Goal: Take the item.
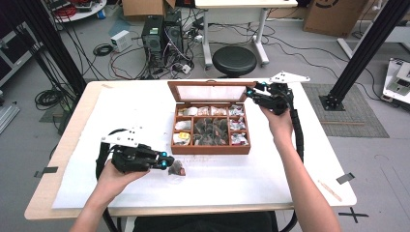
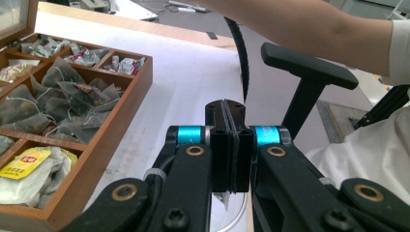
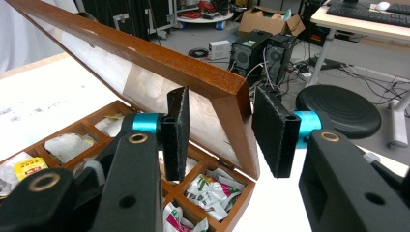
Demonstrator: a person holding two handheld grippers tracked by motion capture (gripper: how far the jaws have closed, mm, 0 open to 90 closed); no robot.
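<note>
Left gripper [image 1: 167, 162] fingers pinch a tea bag [image 1: 177, 168] out near the box [image 1: 211, 150]; right gripper [image 3: 220, 133] fingers, open, straddle the raised lid [image 3: 159, 65] — closing likely remains.

Wooden tea box [image 1: 211, 151] mid-table, raised lid [image 1: 211, 92] blocking its far side. Right gripper [image 1: 252, 93] jaws apart, straddling the lid's right corner. Open white table [image 1: 125, 111] left of box; near strip free except a tea bag [image 1: 177, 168] at left gripper [image 1: 168, 161].
</note>
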